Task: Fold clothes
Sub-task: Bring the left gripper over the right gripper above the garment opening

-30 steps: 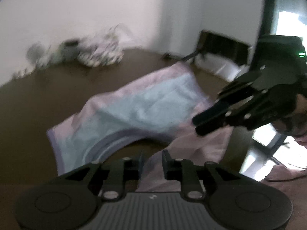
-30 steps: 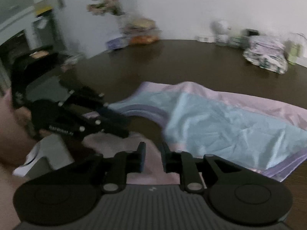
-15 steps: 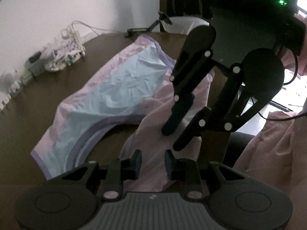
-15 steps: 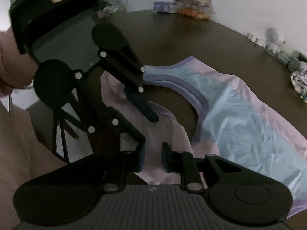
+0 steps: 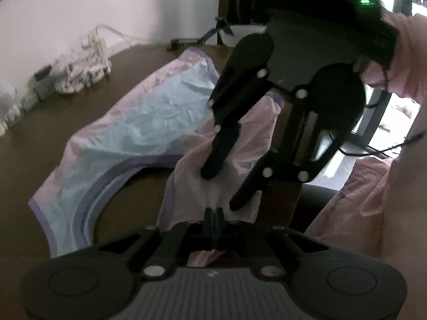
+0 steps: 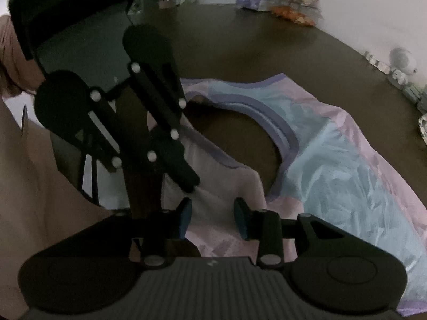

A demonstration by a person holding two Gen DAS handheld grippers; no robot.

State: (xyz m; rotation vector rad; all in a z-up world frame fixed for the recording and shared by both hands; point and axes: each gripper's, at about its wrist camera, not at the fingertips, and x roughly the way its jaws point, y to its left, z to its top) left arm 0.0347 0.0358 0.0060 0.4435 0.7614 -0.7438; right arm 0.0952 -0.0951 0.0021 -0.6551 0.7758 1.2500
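On the dark table [image 6: 240,53] lies one garment [image 5: 138,122], pink and light blue with purple trim, its pink end hanging over the near edge by you. You hold two grippers over that end. Your left gripper [image 5: 213,220] has its jaws pinched together on the pink cloth. Your right gripper [image 6: 212,217] has its jaws wide apart, one finger either side of the cloth, gripping nothing.

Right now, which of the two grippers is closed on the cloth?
The left gripper: its fingers meet, pinching the pink garment. The right gripper has its fingers apart, over the same cloth.
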